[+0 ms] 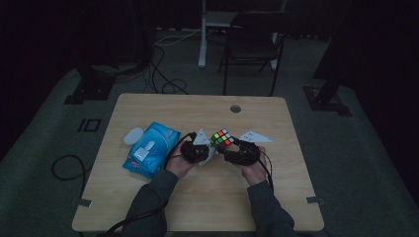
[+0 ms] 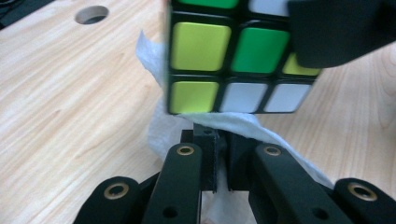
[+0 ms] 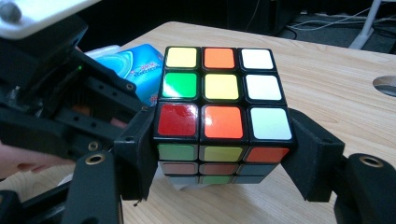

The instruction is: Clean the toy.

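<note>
Forearms in grey sleeves came in from the bench's near edge, each hand working a tool around a puzzle cube.

Right tool (image 3: 219, 154) was clamped on the cube (image 3: 219, 112) — its two black jaws pressed against opposite sides, holding it just above the middle of the bench (image 1: 148, 207). Left tool (image 2: 219, 154) was pinched shut on a white tissue (image 2: 243, 123), which touched the cube's underside in the left gripper view. Just beside the left hand (image 1: 179, 163) lay a blue packet of wipes (image 1: 150, 148) with a white flap; its printing was too blurred to read. A small pale disc (image 1: 133, 135) sat touching the packet's far corner — a round cable hole (image 1: 235, 108) lay near the far edge. Beyond the bench stood a dark chair (image 1: 252, 44) among loose floor cables (image 1: 163, 74).
</note>
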